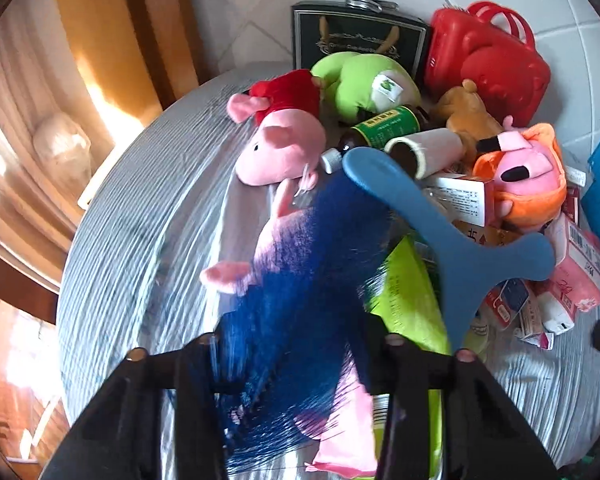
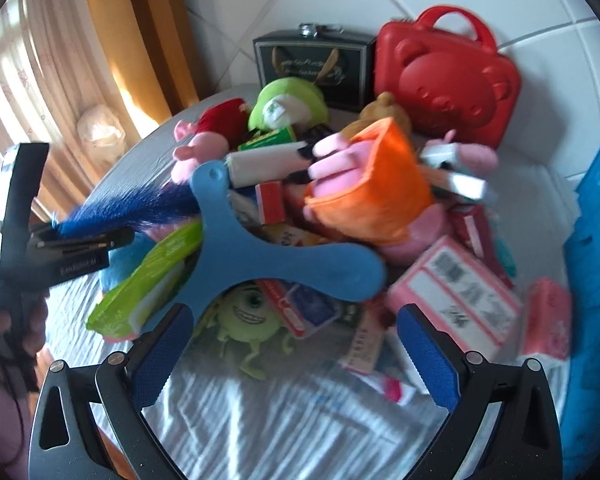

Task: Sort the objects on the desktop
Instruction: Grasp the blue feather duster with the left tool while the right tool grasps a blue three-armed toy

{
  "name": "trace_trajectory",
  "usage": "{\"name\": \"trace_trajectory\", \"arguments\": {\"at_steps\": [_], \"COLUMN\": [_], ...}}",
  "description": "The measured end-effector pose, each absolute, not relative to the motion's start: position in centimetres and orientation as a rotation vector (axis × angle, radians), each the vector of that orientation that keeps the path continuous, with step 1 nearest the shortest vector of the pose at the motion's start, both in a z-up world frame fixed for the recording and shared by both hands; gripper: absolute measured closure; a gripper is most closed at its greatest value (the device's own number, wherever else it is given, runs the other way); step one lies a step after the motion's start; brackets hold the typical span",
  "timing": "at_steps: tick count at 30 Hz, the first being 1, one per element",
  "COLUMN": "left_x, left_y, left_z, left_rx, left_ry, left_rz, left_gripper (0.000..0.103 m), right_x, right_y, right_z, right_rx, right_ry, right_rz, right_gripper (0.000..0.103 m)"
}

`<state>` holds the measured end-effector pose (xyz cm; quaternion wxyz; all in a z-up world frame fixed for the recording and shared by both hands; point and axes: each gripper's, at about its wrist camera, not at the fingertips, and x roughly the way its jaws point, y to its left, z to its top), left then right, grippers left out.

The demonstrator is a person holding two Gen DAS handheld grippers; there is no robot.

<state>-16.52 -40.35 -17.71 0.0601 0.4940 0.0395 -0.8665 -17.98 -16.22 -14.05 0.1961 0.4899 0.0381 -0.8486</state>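
My left gripper (image 1: 300, 364) is shut on the dark blue bristles of a blue brush (image 1: 440, 232) and holds it up over a heap of toys and packets on the striped table (image 1: 140, 240). The brush also shows in the right wrist view (image 2: 260, 256), with its Y-shaped handle just ahead of my right gripper (image 2: 296, 336), which is open and empty. The left gripper shows at the left of that view (image 2: 80, 248). Under the brush lie a pink pig plush (image 1: 280, 148), a green packet (image 2: 152, 284) and a green one-eyed monster plush (image 2: 248, 316).
A red bear-shaped case (image 2: 448, 80) and a black box (image 2: 312, 68) stand at the back against the white wall. An orange and pink plush (image 2: 372, 188), pink packets (image 2: 456, 296) and small boxes fill the middle. A blue bin (image 2: 596, 260) stands at the right.
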Motion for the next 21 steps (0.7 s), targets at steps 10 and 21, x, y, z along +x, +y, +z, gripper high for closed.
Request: {"name": "trace_trajectory", "arguments": {"at_steps": [10, 21], "left_x": [-8.9, -8.2], "left_y": [-44.5, -43.3], "left_z": [-18.9, -19.8], "left_rx": [1.377, 1.473], "left_ry": [0.373, 0.250], "left_rz": [-2.584, -2.499], "left_gripper": [0.075, 0.058], "right_x": [-17.0, -14.7], "right_y": [-20.3, -18.7], "right_z": [-16.9, -19.7], "right_rx": [1.412, 1.454], "right_ry": [0.125, 0.048], "right_rz": [-2.270, -2.246], "right_gripper": [0.006, 0.007]}}
